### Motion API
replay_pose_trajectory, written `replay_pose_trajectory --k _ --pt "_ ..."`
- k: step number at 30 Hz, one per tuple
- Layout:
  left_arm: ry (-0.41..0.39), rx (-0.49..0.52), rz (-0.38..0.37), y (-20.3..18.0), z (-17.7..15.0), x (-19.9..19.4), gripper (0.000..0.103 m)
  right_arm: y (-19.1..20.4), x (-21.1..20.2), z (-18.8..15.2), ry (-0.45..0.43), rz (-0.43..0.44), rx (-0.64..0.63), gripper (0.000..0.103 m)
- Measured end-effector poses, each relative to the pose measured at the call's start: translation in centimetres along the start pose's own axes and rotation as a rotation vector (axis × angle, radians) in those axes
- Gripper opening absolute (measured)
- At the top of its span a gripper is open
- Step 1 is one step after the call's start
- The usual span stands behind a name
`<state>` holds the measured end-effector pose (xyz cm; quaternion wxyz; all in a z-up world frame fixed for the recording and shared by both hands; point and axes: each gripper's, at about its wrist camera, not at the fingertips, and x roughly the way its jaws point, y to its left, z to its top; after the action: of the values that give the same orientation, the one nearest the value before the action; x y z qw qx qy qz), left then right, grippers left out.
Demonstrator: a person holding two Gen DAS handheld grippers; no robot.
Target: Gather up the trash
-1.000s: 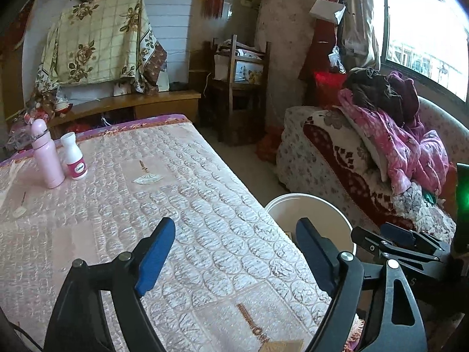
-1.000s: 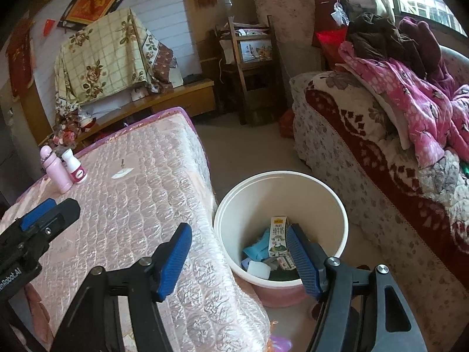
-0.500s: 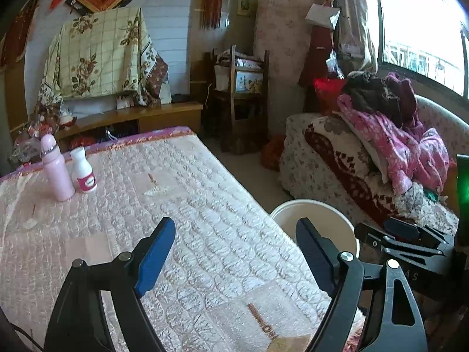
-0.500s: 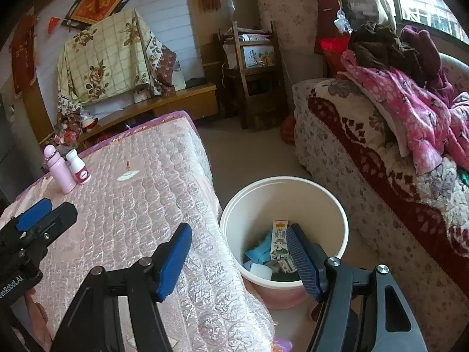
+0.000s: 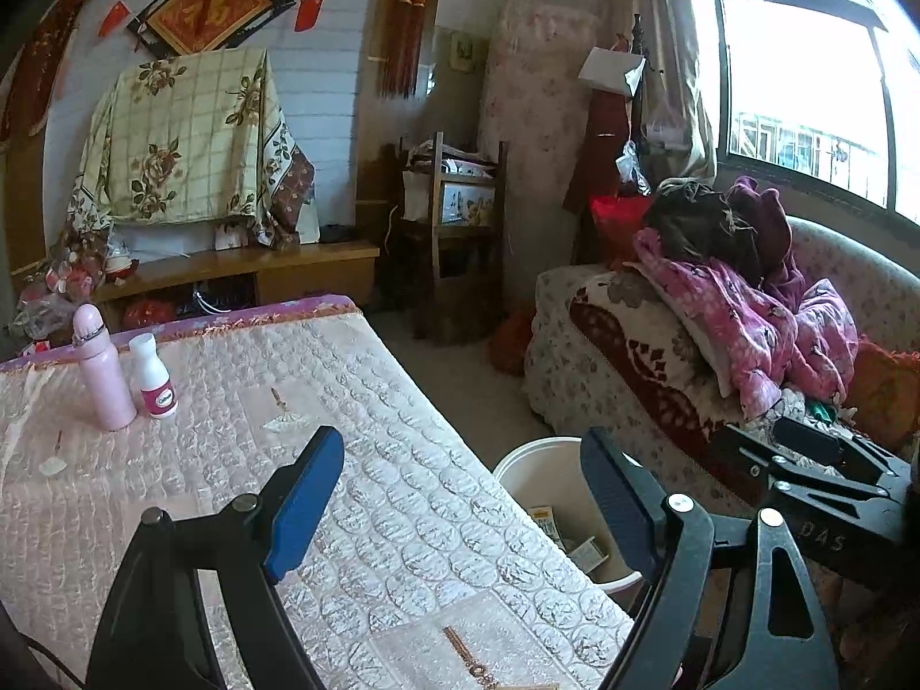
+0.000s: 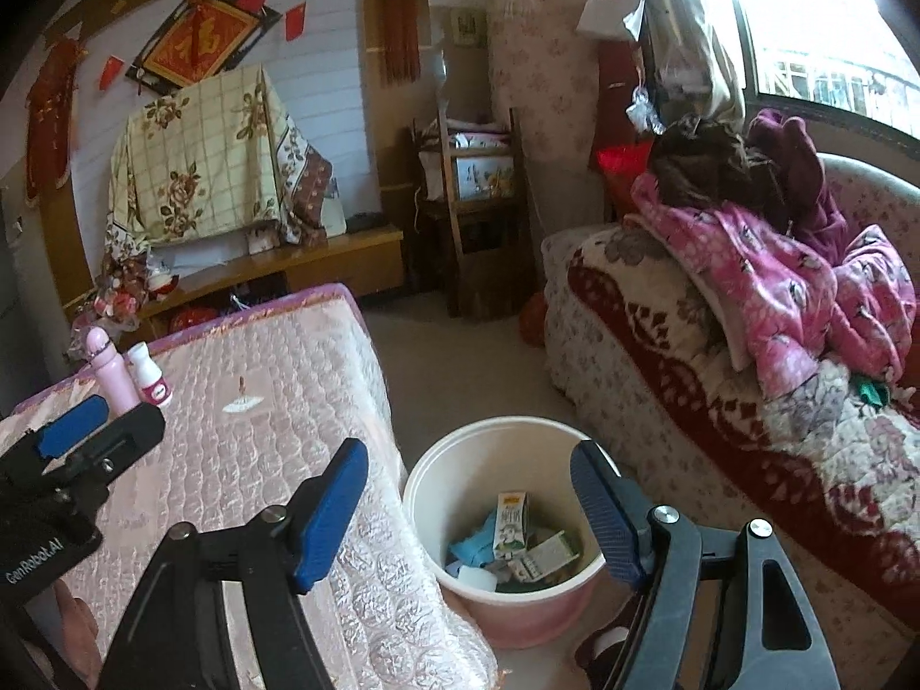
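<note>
My right gripper [image 6: 468,503] is empty, its jaws opening wider over the white bin [image 6: 506,586] just below and ahead of it, where a milk carton [image 6: 512,523] and other wrappers lie. My left gripper [image 5: 454,494] is spread wide too, holding nothing, over the quilted table [image 5: 230,489]. I judge one drop is finished. Farther ahead and left stand a pink bottle [image 5: 100,368] and a small white bottle [image 5: 152,376]; if they are trash, next I reach there.
</note>
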<state>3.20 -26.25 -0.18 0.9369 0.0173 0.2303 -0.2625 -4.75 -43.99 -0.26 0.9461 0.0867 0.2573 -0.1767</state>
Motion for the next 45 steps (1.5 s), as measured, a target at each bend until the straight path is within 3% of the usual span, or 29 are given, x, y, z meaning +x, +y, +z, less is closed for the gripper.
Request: replay_pose_trajectory --k 18,45 --pt "-0.017 0.009 0.037 0.4 0.2 -0.7 0.085 1.0 -1.2 1.0 -0.046 0.005 -0.004 0.076" --pt "0.010 -0.004 0.040 1.2 -0.3 -0.4 0.085 1.2 -0.5 0.8 -0.026 0.018 -0.003 0.076"
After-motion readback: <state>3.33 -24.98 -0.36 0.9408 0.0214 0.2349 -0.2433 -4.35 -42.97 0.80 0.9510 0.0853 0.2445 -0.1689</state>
